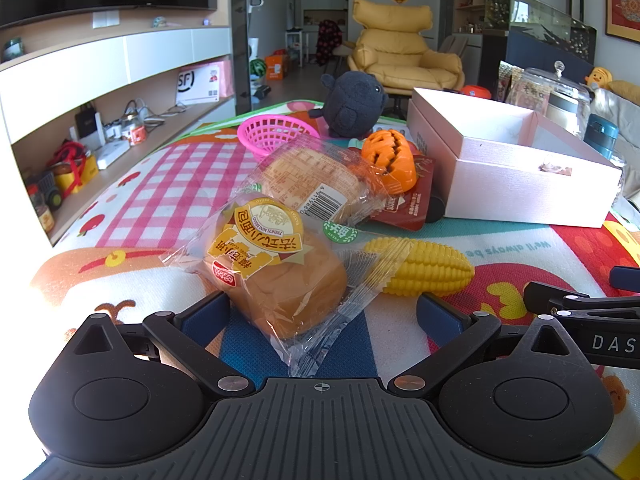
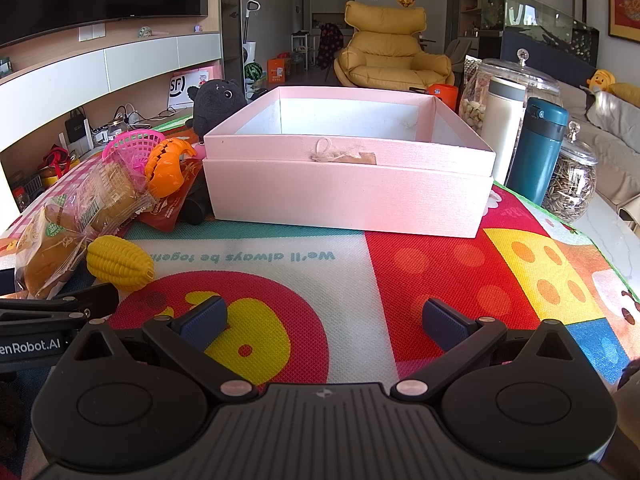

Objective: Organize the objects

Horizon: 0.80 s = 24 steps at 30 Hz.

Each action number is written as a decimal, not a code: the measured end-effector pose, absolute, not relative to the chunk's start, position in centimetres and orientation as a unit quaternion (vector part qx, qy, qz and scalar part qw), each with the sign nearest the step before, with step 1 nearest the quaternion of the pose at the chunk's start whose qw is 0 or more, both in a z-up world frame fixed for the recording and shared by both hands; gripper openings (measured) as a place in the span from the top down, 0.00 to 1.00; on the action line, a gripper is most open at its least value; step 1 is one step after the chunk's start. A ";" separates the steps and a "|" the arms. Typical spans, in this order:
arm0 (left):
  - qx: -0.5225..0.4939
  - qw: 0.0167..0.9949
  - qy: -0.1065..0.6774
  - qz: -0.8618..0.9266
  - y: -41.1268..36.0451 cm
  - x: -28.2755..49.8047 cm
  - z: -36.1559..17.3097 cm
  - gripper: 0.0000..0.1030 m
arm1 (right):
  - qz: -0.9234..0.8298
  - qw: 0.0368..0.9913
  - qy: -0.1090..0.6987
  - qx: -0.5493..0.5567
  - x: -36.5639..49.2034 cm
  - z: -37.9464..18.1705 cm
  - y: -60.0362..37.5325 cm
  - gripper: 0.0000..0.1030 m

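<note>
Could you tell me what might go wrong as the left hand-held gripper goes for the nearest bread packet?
The left hand-held gripper is open around the bread packet; closing may pinch only loose wrapper, so it slips. The corn toy touches the wrapper's edge and could be dragged. The second bread packet overlaps it and may shift.

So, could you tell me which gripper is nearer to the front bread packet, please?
Left. The left gripper has its open jaws on either side of the front bread packet. The right gripper hovers over bare mat, with the packet off to its left.
</note>
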<state>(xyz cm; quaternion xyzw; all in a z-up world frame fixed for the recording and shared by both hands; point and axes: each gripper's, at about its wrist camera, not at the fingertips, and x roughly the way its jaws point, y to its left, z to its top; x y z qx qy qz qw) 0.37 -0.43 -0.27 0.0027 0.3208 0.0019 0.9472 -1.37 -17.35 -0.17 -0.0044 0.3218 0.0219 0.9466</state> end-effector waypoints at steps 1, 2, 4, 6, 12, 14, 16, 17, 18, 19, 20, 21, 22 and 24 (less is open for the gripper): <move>0.003 0.947 0.321 0.002 -0.4 0.4 -0.3 0.00 | 0.022 0.947 0.322 -0.004 -1.4 -0.2 -17.3 0.00; 0.003 0.947 0.321 0.002 -0.4 0.4 -0.3 0.00 | 0.022 0.947 0.322 -0.004 -1.4 -0.2 -17.3 0.00; 0.003 0.947 0.321 0.002 -0.5 0.4 -0.3 0.00 | 0.022 0.947 0.322 -0.004 -1.4 -0.2 -17.3 0.00; 0.003 0.947 0.321 0.002 -0.5 0.4 -0.3 0.00 | 0.022 0.947 0.322 -0.004 -1.4 -0.2 -17.4 0.00; 0.004 0.947 0.321 0.002 -0.5 0.5 -0.3 0.00 | 0.022 0.946 0.322 -0.005 -1.4 -0.1 -17.4 0.00; 0.003 0.947 0.321 0.002 -0.5 0.5 -0.3 0.00 | 0.022 0.947 0.322 -0.004 -1.4 -0.1 -17.4 0.00; 0.003 0.947 0.321 0.002 -0.6 0.5 -0.3 0.00 | 0.022 0.947 0.322 -0.005 -1.4 -0.1 -17.3 0.00; 0.004 0.947 0.321 0.002 -0.6 0.5 -0.4 0.00 | 0.022 0.947 0.322 -0.005 -1.4 -0.1 -17.3 0.00; 0.005 0.947 0.321 0.003 -0.6 0.5 -0.4 0.00 | 0.022 0.947 0.322 -0.005 -1.4 -0.2 -17.3 0.00; 0.005 0.947 0.321 0.003 -0.6 0.5 -0.4 0.00 | 0.022 0.947 0.322 -0.005 -1.4 -0.2 -17.3 0.00; 0.005 0.947 0.321 0.003 -0.6 0.5 -0.4 0.00 | 0.022 0.947 0.322 -0.005 -1.4 -0.1 -17.3 0.00; 0.008 0.947 0.321 0.004 -0.7 0.6 -0.4 0.00 | 0.022 0.947 0.322 -0.005 -1.4 -0.1 -17.3 0.00; 0.010 0.947 0.321 0.005 -0.7 0.6 -0.4 0.00 | 0.022 0.947 0.322 -0.005 -1.4 -0.1 -17.3 0.00; 0.009 0.947 0.322 0.005 -1.1 0.8 -0.8 0.00 | 0.021 0.947 0.322 -0.008 -1.4 -0.1 -17.3 0.00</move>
